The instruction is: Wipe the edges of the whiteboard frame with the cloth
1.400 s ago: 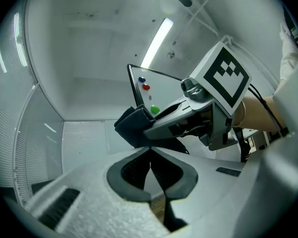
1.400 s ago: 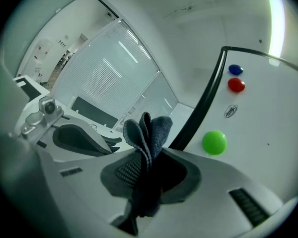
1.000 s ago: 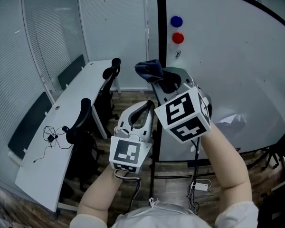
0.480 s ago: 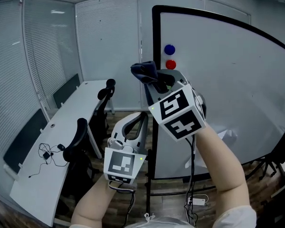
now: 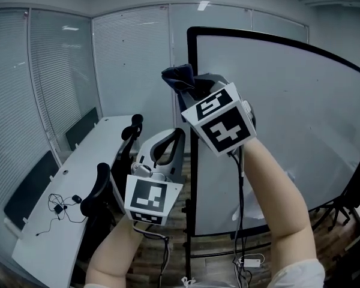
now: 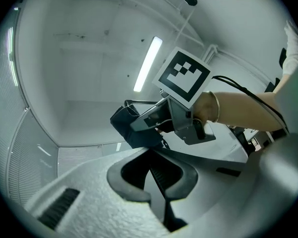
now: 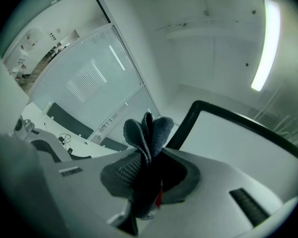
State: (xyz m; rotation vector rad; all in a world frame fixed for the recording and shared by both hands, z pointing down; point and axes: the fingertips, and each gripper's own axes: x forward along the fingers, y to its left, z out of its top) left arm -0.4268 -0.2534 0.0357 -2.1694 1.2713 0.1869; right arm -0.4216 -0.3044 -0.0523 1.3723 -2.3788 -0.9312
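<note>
Cloth (image 7: 148,133) by the frame (image 7: 186,123).
We are squeezing it in the right gripper (image 7: 148,182); the left gripper (image 6: 158,180), jaws together, is holding nothing.

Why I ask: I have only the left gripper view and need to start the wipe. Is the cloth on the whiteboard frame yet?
Observer: Not that I can see. In the right gripper view a narrow gap shows between the cloth and the whiteboard frame.
Operator: Which part of the frame is nearest?
Observer: Its left-hand upright, close under the top corner, going by the head view.
Operator: Is the cloth held properly?
Observer: The right gripper is shut on the cloth's lower part, and its folds fan out past the fingers.
</note>
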